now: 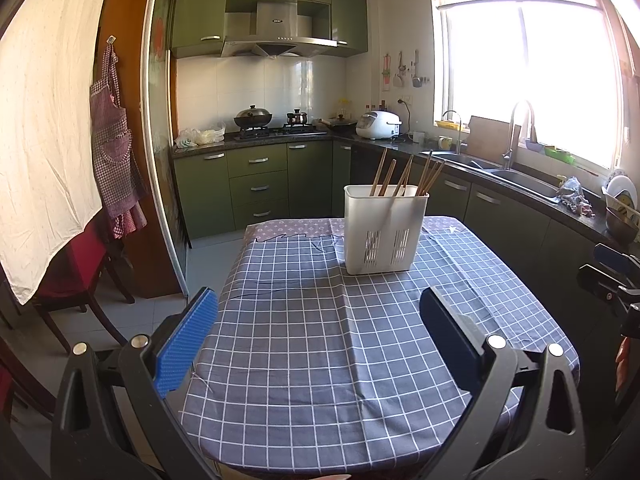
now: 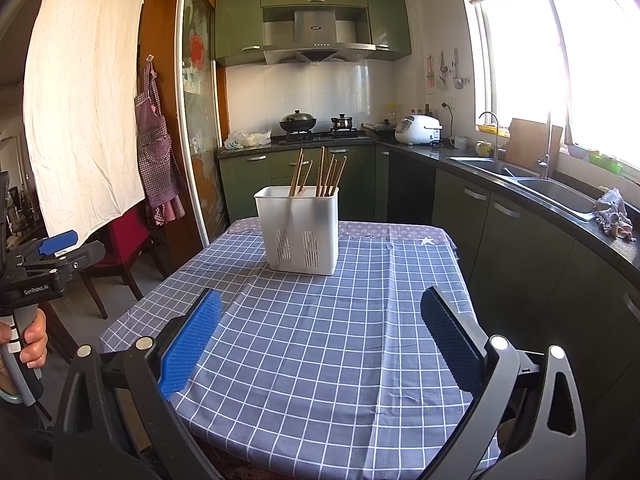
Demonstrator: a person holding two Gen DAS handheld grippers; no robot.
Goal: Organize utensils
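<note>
A white plastic utensil holder (image 1: 383,229) stands upright on the far part of a table with a blue checked cloth (image 1: 300,344); it also shows in the right wrist view (image 2: 298,233). Several wooden chopsticks (image 1: 404,174) stand in it, leaning right, and show in the right wrist view (image 2: 320,172) too. My left gripper (image 1: 318,300) is open and empty above the near table, short of the holder. My right gripper (image 2: 320,300) is open and empty, likewise short of the holder. The left gripper shows at the left edge of the right wrist view (image 2: 56,252).
Green kitchen cabinets (image 1: 256,184) and a stove with pots (image 1: 272,120) stand beyond the table. A counter with a sink (image 1: 516,176) runs along the right. A red chair (image 1: 76,280) and a hanging apron (image 1: 114,148) are at the left.
</note>
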